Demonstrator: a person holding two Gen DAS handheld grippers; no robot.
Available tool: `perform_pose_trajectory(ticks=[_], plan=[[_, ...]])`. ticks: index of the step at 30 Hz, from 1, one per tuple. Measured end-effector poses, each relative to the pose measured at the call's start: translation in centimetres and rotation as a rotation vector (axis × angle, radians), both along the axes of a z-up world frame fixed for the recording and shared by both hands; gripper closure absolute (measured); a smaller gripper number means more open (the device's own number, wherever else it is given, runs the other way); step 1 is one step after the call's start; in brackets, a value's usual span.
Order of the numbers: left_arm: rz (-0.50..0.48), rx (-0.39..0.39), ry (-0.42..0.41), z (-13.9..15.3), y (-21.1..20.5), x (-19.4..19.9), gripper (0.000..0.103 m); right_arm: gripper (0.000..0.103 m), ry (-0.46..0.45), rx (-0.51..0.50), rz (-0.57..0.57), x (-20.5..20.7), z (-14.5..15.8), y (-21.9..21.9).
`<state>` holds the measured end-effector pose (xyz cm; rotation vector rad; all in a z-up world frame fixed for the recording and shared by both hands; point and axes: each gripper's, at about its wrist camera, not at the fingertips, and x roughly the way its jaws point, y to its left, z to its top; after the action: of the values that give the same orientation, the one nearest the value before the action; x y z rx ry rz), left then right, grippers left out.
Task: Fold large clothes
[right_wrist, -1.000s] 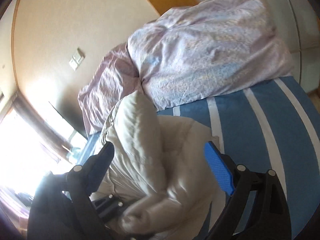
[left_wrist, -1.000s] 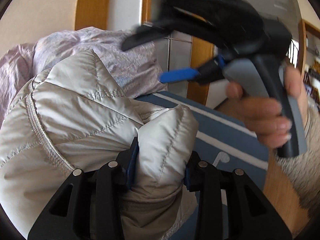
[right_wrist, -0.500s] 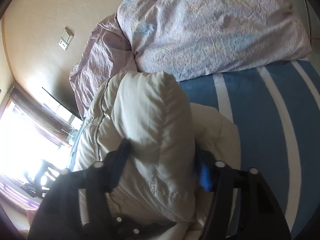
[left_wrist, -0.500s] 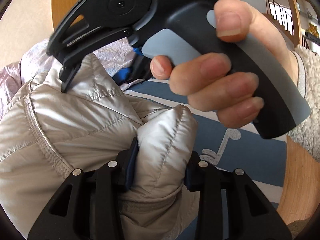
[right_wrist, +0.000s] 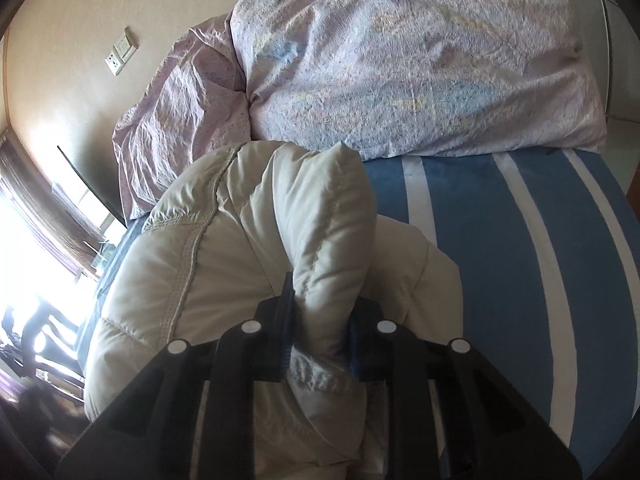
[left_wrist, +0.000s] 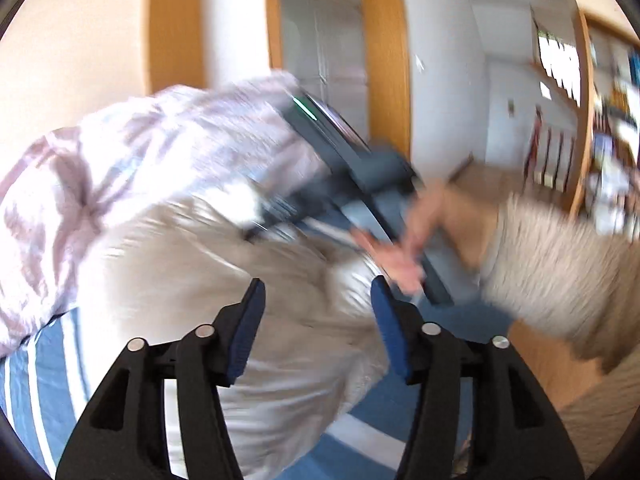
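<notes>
Blue striped bedding [right_wrist: 500, 248] lies bare right of the puffy cream jacket [right_wrist: 224, 256], pillows [right_wrist: 400, 60] crowding behind. Right gripper [right_wrist: 320, 332] is closing on a jacket fold; left gripper [left_wrist: 318, 320] is opening, pads clear of the fabric.

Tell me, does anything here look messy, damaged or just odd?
Nothing looks damaged or spilled. The cream puffy jacket is bunched in a lump on the blue striped bed cover, not flat. The right tongs are closing on a fold of it; the left tongs are opening, gripping nothing.
</notes>
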<state>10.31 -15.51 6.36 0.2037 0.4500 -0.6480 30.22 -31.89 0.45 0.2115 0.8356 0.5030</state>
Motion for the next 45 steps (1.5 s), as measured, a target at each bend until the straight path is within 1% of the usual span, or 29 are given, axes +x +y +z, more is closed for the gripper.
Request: perform_pose_trajectory(ticks=[1,2,3,5,7,9,11,14,18,21,24,26,29,33,38,40,42,45], plan=[[0.037,-0.026,-0.011,1.1,1.4,0.5,0.041,0.081,-0.004,-0.006,-0.002,-0.1,0.0,0.0],[0.072,-0.045,-0.021,1.9,2.7,0.8,0.041,0.082,-0.008,-0.012,-0.004,-0.2,0.0,0.0],[0.116,-0.057,-0.023,2.6,4.2,2.0,0.041,0.082,-0.01,-0.017,-0.006,-0.2,0.0,0.1],[0.186,-0.049,-0.008,2.9,5.7,4.5,0.041,0.082,-0.014,-0.024,-0.011,-0.3,0.0,0.1],[0.238,-0.047,0.048,2.0,7.2,7.2,0.041,0.082,-0.016,-0.031,-0.014,-0.4,0.0,0.2],[0.282,-0.063,0.115,1.2,8.3,10.0,0.041,0.082,-0.021,-0.04,-0.017,-0.5,0.0,0.3],[0.312,-0.061,0.149,0.2,8.9,11.5,0.041,0.082,-0.022,-0.044,-0.018,-0.5,0.0,0.3],[0.315,-0.054,0.163,-0.7,9.6,12.7,0.041,0.082,-0.025,-0.051,-0.017,-0.4,0.0,0.3],[0.288,-0.033,0.19,-2.4,8.5,14.2,0.041,0.081,-0.034,-0.066,-0.015,-0.5,-0.2,0.5],[0.293,0.017,0.179,-3.4,7.4,14.5,0.041,0.081,-0.037,-0.074,-0.017,-0.5,-0.6,0.4],[0.297,0.058,0.185,-4.0,6.6,14.7,0.041,0.079,-0.037,-0.073,-0.02,-0.4,-1.4,0.3],[0.307,0.085,0.181,-4.6,6.0,14.8,0.041,0.078,-0.04,-0.073,-0.023,-0.4,-1.8,0.3],[0.323,0.1,0.173,-5.4,5.4,14.7,0.04,0.076,-0.051,-0.077,-0.033,-0.4,-2.5,0.2],[0.332,0.117,0.163,-6.1,5.0,14.8,0.04,0.075,-0.045,-0.042,-0.044,-0.4,-3.5,-0.1],[0.354,0.171,0.114,-7.2,4.0,14.4,0.04,0.074,-0.047,-0.034,-0.053,-0.3,-4.2,-0.2],[0.363,0.171,0.092,-7.7,3.8,14.3,0.04,0.074,-0.043,-0.024,-0.061,-0.2,-4.6,-0.3],[0.366,0.152,0.081,-8.2,4.0,14.4,0.04,0.074,-0.041,-0.016,-0.069,-0.1,-4.8,-0.4],[0.365,0.151,0.087,-8.3,4.1,14.7,0.039,0.073,-0.037,-0.019,-0.087,0.0,-4.8,-0.3]])
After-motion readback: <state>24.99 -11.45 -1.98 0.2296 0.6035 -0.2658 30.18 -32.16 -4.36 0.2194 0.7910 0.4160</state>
